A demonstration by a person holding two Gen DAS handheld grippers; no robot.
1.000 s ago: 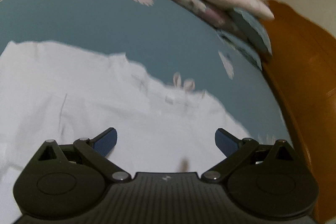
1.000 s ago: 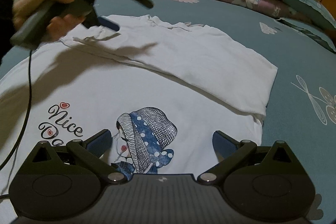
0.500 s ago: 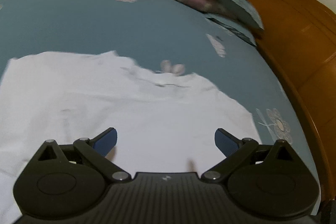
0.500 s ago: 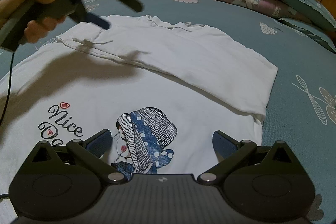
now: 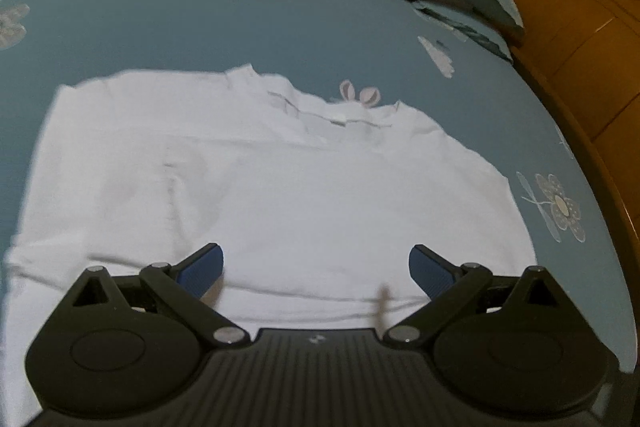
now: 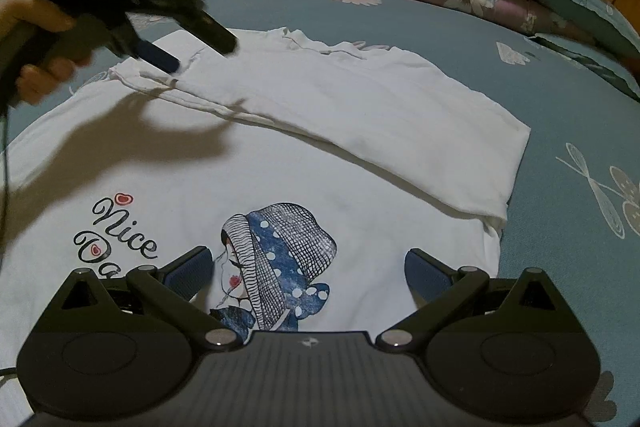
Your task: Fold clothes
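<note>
On the blue floral bed [image 6: 568, 99] lies a white T-shirt [image 6: 320, 163] — one side folded over, print facing up. Left tongs [image 5: 316, 265] hover above the folded part, spread wide, holding nothing. Right tongs [image 6: 308, 267] over the print — likewise wide apart, empty.
</note>
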